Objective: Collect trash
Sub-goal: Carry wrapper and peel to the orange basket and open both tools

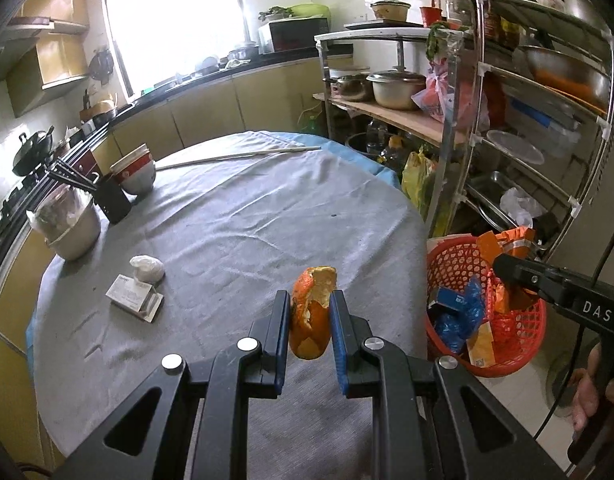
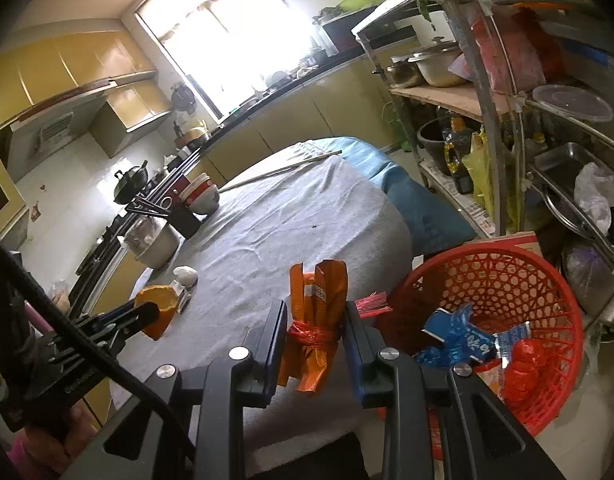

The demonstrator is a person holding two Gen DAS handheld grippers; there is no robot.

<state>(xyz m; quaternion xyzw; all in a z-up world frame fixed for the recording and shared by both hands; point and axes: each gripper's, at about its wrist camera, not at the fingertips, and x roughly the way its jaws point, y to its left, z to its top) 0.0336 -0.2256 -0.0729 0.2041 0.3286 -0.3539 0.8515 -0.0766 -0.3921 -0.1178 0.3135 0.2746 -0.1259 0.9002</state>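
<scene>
Left tool (image 1: 310, 320) pinching peel (image 1: 311, 312) above the surface (image 1: 235, 224), right tool (image 2: 315, 332) pinching wrapper (image 2: 317, 320) near the basket (image 2: 487, 264): carry each well over the rim before spreading, wrapper first, lest light scraps fall outside.

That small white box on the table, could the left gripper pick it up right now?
Probably not yet. The left gripper is already shut on an orange peel, so its fingers are occupied. The path to the white box itself looks unobstructed.
</scene>
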